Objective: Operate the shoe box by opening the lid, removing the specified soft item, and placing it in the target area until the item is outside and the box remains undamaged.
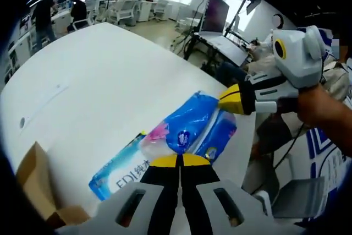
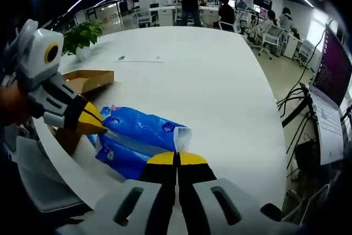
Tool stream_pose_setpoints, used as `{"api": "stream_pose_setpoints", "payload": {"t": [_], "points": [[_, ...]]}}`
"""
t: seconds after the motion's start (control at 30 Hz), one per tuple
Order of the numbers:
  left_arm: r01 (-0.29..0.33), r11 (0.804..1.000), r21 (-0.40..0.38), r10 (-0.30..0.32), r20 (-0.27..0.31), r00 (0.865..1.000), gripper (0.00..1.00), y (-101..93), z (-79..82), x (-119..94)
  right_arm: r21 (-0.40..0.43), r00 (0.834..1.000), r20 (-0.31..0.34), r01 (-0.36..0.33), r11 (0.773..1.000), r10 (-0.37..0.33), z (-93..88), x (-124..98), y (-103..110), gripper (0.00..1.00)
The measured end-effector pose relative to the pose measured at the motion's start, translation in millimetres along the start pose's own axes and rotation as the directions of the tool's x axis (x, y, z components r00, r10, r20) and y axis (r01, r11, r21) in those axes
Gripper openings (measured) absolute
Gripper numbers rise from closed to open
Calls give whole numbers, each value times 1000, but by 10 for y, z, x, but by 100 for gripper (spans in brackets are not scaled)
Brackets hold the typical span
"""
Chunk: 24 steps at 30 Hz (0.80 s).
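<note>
— Where is the soft item?
— The blue tissue pack (image 1: 176, 141) lies flat on the white surface (image 1: 104, 75), outside the cardboard shoe box (image 2: 82, 81), near the surface's edge.
— And the left claw (image 1: 180, 160)?
— Its yellow-tipped jaws are pressed together at the pack's near edge; whether they pinch the wrapper, I cannot tell.
— The right claw (image 2: 177, 159)?
— Its jaws meet too, tips touching the pack's white end; a grip on it cannot be made out. In the left gripper view it comes in from the right, its tip at the pack's far end.
— The box?
— Open, brown, on the surface just beyond the pack. A potted plant (image 2: 82, 37) stands farther back.
</note>
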State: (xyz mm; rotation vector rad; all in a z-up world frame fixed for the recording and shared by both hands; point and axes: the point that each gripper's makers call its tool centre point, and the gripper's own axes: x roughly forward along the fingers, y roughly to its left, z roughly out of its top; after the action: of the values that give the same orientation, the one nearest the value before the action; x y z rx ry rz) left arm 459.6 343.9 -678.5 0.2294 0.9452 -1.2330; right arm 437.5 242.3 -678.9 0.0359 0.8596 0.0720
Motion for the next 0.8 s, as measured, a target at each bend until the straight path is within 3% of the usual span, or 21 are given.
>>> {"api": "stream_pose_setpoints", "payload": {"t": [0.8], "points": [[54, 998, 15, -53, -26, 998, 0, -260, 188, 487, 2, 999, -11, 49, 999, -49, -74, -35, -548, 0]]}}
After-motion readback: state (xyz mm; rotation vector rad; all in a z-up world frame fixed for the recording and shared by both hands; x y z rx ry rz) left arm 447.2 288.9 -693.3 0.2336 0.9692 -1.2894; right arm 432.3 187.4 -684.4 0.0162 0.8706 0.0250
